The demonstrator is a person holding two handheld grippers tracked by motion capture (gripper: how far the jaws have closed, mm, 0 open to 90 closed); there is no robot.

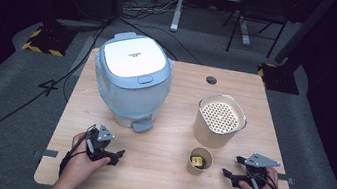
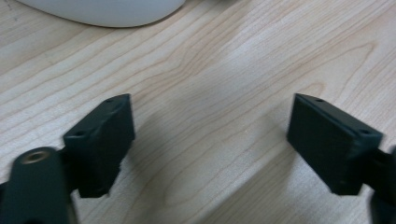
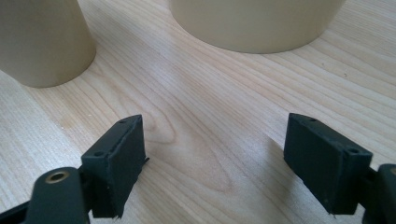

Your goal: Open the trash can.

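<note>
A pale blue and white rice cooker (image 1: 131,80) stands with its lid down at the back left of the wooden table (image 1: 154,173). To its right is a tall beige pot (image 1: 219,121) with a perforated insert. In front of that pot sits a small beige cup (image 1: 200,161) holding something yellow. My left gripper (image 1: 108,152) rests low at the near left, open, with bare wood between its pads (image 2: 100,140). My right gripper (image 1: 231,176) lies at the near right, open and empty, facing the cup (image 3: 42,39) and the pot (image 3: 254,23).
A round cable hole (image 1: 211,80) is in the table's back edge. Cables (image 1: 29,99) trail over the grey floor at left, and a chair and desk legs (image 1: 248,20) stand behind the table.
</note>
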